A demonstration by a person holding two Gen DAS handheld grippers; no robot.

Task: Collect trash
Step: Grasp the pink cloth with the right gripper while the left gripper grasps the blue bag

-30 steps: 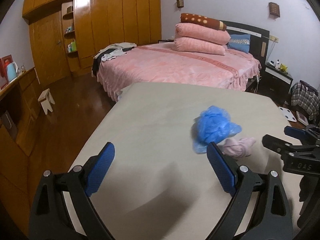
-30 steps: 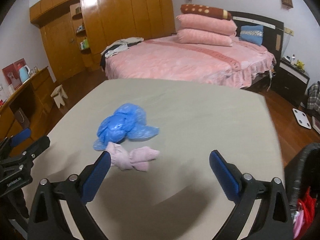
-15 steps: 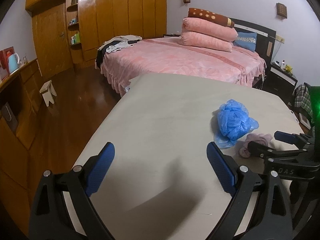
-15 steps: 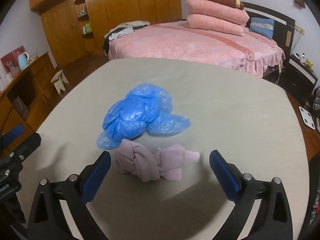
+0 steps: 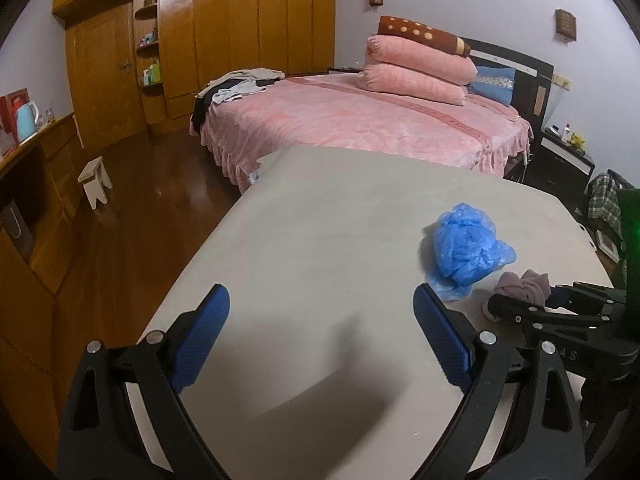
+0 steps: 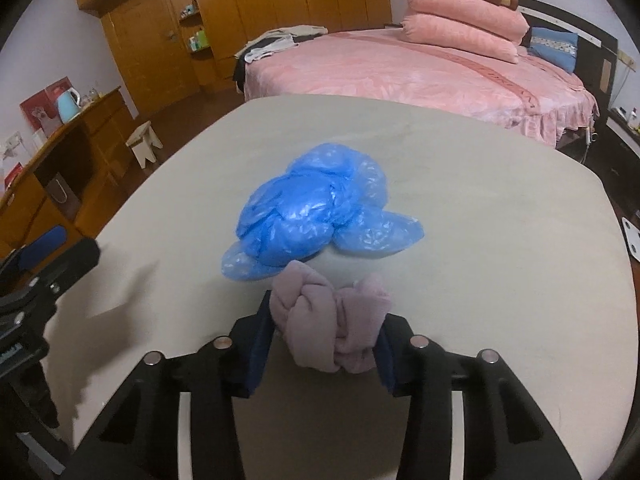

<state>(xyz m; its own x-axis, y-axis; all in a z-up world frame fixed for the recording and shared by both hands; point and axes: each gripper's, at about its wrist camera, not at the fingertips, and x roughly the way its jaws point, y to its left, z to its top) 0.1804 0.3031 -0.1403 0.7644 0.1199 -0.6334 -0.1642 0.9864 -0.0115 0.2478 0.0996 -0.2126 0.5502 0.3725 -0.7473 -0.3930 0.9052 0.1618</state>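
A crumpled blue plastic bag (image 6: 316, 216) lies on the beige table (image 6: 500, 220). Just in front of it is a knotted pink cloth bundle (image 6: 328, 320). My right gripper (image 6: 324, 344) is shut on the pink bundle, its blue pads pressing both sides. In the left wrist view the blue bag (image 5: 466, 248) and the pink bundle (image 5: 520, 286) sit at the right, with the right gripper (image 5: 532, 306) around the bundle. My left gripper (image 5: 320, 340) is open and empty over the table's left part.
A pink bed (image 5: 360, 120) with stacked pillows stands beyond the table. Wooden wardrobes (image 5: 200, 40) line the back wall. A small white stool (image 5: 95, 182) stands on the wooden floor at left. A wooden sideboard (image 5: 32, 184) with a blue kettle runs along the left.
My right gripper moved forward onto the pink bundle and closed on it. My left gripper stayed open and shifted a little to the left, away from the trash.
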